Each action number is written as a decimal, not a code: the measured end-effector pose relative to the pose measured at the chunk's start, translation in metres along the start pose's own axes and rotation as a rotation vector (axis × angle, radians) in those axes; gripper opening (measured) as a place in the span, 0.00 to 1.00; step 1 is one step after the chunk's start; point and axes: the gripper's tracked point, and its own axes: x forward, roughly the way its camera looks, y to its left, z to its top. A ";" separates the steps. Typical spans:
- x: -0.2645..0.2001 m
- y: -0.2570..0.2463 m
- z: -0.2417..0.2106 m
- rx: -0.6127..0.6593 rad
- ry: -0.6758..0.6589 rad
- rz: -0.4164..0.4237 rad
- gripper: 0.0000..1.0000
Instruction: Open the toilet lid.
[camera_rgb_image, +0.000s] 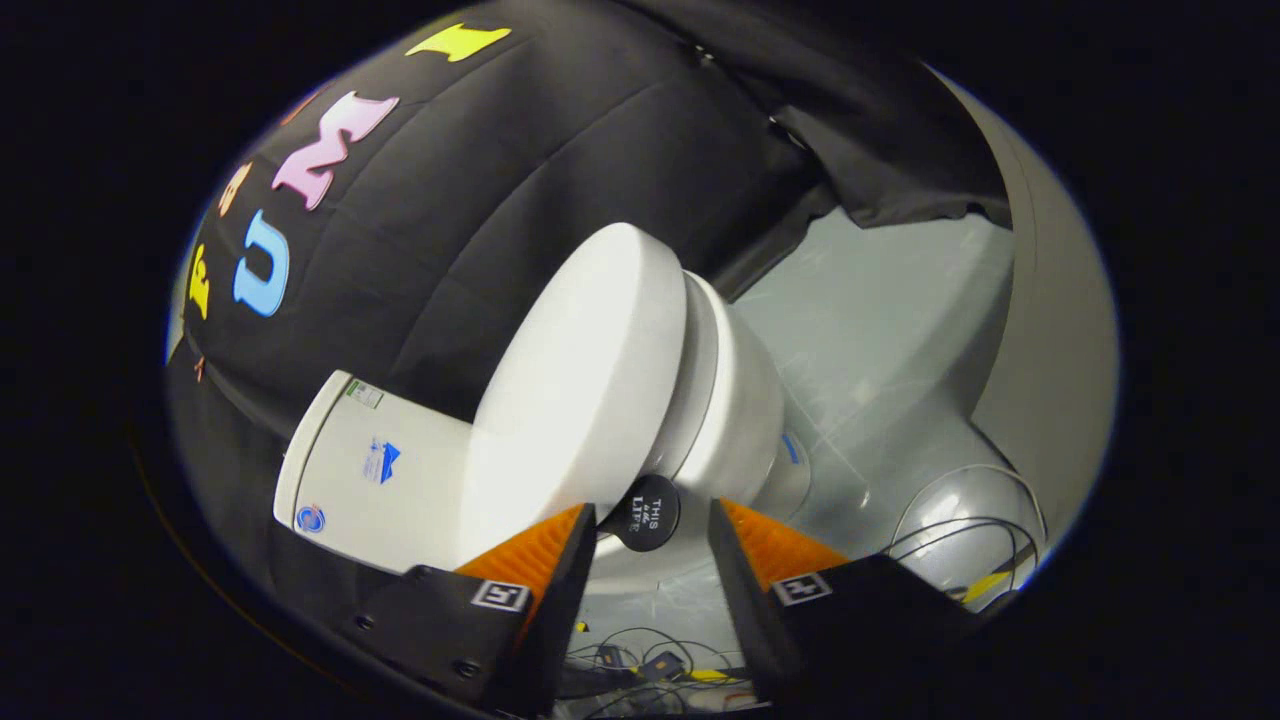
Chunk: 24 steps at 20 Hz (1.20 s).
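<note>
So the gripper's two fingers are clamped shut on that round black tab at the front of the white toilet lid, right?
Not quite. In the gripper view the gripper is open: its fingers stand apart on either side of the round black tab, with gaps showing, so they are not pressing on it. The rest holds: the tab sits at the front edge of the white toilet lid.

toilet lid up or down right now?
Down. The white oval toilet lid lies flat on the seat and bowl, no gap. Its round black tab sits between the open hand-held gripper fingers, ungripped.
</note>
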 end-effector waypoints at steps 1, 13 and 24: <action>0.005 0.003 0.001 0.029 0.006 0.022 0.67; 0.019 0.002 -0.004 0.165 0.041 0.098 0.25; 0.013 0.008 0.005 0.153 0.032 0.095 0.06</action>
